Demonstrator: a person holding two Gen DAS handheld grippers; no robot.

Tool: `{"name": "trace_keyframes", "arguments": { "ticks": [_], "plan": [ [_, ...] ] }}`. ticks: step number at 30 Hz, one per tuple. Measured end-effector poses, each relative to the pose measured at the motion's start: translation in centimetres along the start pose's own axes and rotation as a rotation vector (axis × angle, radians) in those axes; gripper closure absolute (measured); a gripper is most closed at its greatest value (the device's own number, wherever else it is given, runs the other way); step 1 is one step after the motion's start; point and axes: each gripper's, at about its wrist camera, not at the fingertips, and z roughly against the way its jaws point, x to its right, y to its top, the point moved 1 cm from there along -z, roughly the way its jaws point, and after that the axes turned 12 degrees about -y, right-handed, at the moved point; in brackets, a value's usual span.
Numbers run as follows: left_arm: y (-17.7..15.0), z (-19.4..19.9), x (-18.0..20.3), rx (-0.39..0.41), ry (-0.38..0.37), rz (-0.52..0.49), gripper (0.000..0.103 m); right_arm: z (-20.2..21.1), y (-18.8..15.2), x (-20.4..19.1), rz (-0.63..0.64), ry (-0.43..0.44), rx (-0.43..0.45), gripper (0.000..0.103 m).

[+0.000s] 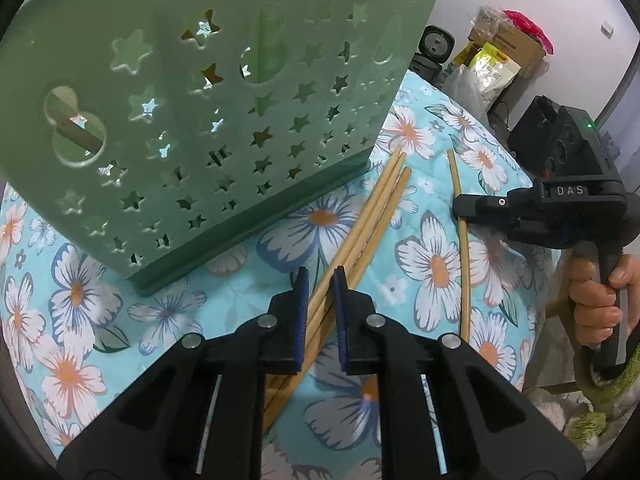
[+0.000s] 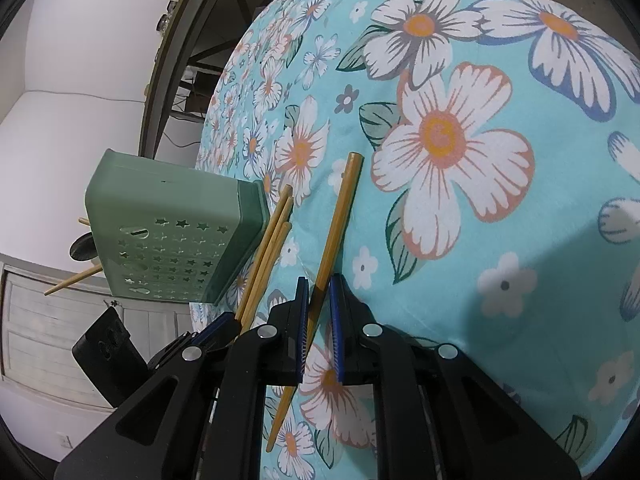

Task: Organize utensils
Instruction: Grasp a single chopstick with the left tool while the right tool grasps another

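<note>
Left wrist view. Left tongs (image 1: 320, 276) straddle a bundle of three bamboo chopsticks (image 1: 374, 216) lying on the flowered cloth of the worktop (image 1: 432, 264). Blue pads sit either side of the bundle with a gap showing, so not yet clenched, likely lined up for a pinch across the sticks. The bundle's long axis runs from under the tongs up and to the right, far ends just beside the foot of the green star-cut utensil holder (image 1: 192, 120). The holder stands close, probably so the sticks need only a short carry. A single chopstick (image 1: 460, 240) lies apart to the right, passing under the right tongs (image 1: 464, 204).

Right wrist view. Right tongs (image 2: 319, 282) bracket the single chopstick (image 2: 340, 216), loose, pads not pressed on it as far as can be seen. Its axis runs along the fingers, far end pointing away. The bundle (image 2: 268, 252) lies to the left, touching or nearly touching the holder (image 2: 176, 240), which already carries utensils.
</note>
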Motion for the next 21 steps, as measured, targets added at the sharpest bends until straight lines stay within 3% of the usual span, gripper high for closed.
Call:
{"name": "trace_keyframes", "arguments": {
  "ticks": [14, 21],
  "plan": [
    [-2.7, 5.5, 2.1, 0.065, -0.040, 0.040, 0.098, 0.0, 0.0, -0.2, 0.010, -0.010, -0.008, 0.092],
    [-7.0, 6.5, 2.1, -0.051, -0.078, 0.107, 0.099, -0.1, -1.3, -1.1, 0.040, -0.002, -0.062, 0.092]
  ]
}}
